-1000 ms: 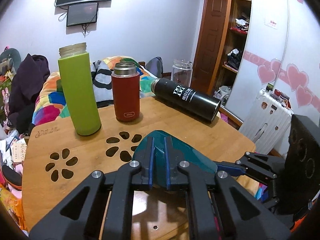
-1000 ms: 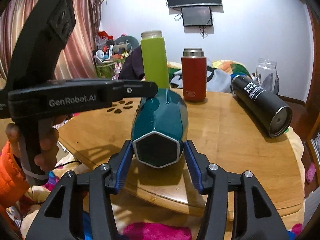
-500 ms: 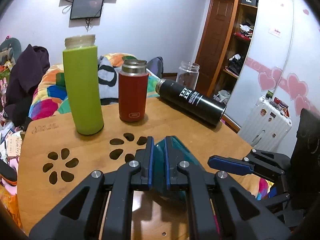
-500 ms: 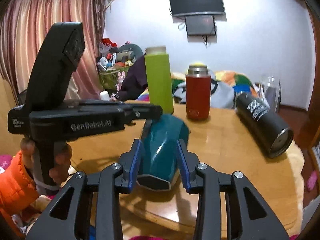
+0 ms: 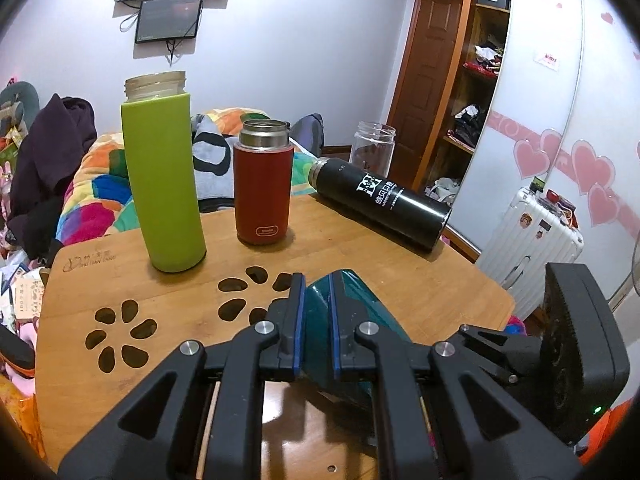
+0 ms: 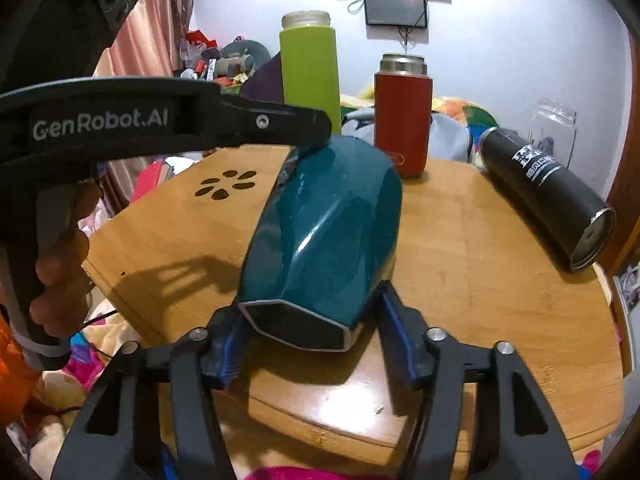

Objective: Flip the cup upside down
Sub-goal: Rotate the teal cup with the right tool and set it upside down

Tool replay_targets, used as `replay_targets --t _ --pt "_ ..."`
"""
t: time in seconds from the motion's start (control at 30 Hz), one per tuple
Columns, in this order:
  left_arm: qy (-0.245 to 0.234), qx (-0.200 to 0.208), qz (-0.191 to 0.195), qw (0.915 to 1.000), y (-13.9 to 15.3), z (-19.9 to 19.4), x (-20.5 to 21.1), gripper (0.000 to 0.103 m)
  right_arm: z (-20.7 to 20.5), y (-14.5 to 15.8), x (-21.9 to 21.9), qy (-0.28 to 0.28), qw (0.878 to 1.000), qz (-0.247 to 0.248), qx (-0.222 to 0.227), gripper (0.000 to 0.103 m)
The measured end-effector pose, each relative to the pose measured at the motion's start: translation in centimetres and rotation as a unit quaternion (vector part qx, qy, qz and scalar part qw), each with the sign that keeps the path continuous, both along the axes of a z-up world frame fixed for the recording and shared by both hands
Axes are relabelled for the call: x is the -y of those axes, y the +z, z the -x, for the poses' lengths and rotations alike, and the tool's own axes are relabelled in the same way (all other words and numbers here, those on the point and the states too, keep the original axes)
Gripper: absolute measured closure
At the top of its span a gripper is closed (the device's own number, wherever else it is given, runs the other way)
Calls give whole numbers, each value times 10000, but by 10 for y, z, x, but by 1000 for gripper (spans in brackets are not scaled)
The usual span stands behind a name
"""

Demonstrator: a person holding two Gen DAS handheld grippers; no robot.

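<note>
Teal cup (image 6: 324,236): 1, left claw (image 5: 316,336) clamps | right claw (image 6: 310,344) open | bottles: 3

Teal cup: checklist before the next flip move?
1. Left claw pinching the teal cup wall: ok.
2. Right claw gripping the cup: not ok. Its fingers flank the base, with a gap on the right side.
3. Cup inverted: not ok. It lies tilted, base toward the right wrist camera.
4. Black bottle apart from the cup: ok.
5. Cup lifted off the table: cannot tell.
</note>
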State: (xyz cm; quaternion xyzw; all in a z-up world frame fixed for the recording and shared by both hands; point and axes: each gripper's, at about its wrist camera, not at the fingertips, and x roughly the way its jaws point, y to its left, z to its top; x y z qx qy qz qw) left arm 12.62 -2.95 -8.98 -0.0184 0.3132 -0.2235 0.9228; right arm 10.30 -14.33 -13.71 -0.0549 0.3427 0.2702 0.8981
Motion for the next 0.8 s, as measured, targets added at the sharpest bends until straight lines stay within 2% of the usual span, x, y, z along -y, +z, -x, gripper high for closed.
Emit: replay_targets --t 0.2,0.43,0.6,0.8 --pt "-89 25 -24 10000 2 2 3 95 6 2 5 -18 9999 -52 130 49" --pt "-123 137 -33 9998 7 5 3 95 18 21 18 -43 9981 -207 583 50" --pt "-16 68 20 10000 5 0 -2 95 21 28 20 -39 9964 -254 809 51" --pt "203 -82 141 9997 -1 -10 -14 97 3 28 17 -84 9970 -323 701 54"
